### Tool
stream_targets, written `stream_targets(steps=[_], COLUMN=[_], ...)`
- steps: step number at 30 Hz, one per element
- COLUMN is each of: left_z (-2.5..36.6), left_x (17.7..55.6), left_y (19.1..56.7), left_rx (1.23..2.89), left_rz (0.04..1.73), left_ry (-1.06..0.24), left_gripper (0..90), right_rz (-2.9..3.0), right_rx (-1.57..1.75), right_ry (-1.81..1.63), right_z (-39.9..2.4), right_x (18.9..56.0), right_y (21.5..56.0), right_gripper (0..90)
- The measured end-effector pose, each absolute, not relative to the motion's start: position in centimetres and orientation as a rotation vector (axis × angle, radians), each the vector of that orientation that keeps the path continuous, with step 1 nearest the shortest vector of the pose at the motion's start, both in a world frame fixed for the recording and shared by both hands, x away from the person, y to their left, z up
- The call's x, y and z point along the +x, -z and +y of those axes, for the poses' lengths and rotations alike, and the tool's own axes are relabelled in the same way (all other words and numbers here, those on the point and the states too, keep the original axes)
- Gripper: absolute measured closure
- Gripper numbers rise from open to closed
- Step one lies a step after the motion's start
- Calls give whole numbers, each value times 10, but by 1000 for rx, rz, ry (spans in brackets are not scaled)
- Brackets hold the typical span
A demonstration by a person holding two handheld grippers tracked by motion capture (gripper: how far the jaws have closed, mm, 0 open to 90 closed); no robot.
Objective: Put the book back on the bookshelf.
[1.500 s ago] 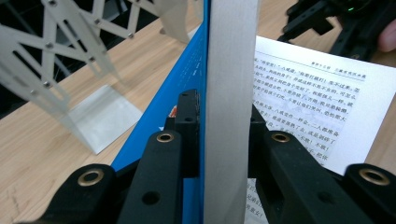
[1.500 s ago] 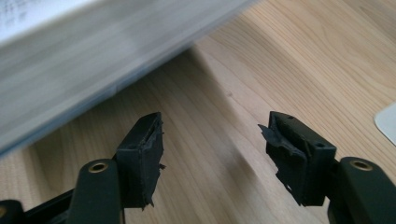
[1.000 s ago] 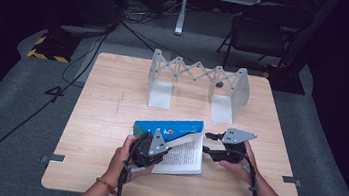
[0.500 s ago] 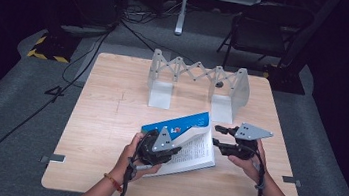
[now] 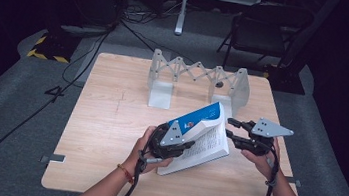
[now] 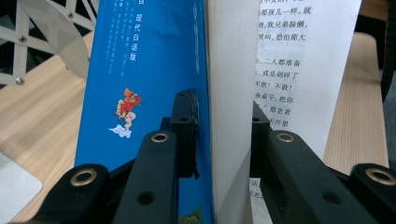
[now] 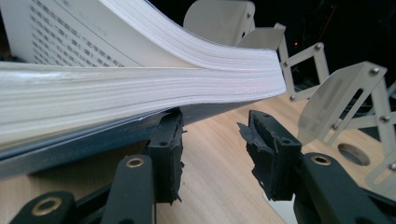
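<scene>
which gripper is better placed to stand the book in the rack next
Left, probably: the left gripper is clamped on the book, while the right gripper has open jaws beside its pages. The rack stands just behind.

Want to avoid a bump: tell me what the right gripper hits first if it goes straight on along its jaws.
Most likely the book's fore-edge, which overhangs one of its jaws. The right gripper has nothing between the jaws, which have just been closing. Beyond lie bare table and the folding metal rack; depth is hard to judge.
</scene>
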State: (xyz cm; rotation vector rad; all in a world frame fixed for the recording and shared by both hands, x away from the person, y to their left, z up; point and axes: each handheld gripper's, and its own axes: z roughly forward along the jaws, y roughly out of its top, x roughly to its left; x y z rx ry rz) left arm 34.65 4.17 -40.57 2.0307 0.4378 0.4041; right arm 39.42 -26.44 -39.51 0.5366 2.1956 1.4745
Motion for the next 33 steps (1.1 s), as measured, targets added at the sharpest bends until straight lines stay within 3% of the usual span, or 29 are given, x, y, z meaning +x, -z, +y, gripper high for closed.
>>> stream_targets(steps=[11,20,33], left_z=[31,52,80], left_x=[345,336,327], left_y=[406,408,411], left_rx=[1944,1922,1960], left_rz=[406,421,460], left_ry=[-405,-435,-484], left_gripper=[725,730,705], right_rz=[2140,2139,2172], right_rx=[491,382,350], right_ry=[-1506,-1538,-1519], right_z=[-272,-256,-212], right_x=[383,372,360], right_y=[367,356,358], right_gripper=[585,583,482])
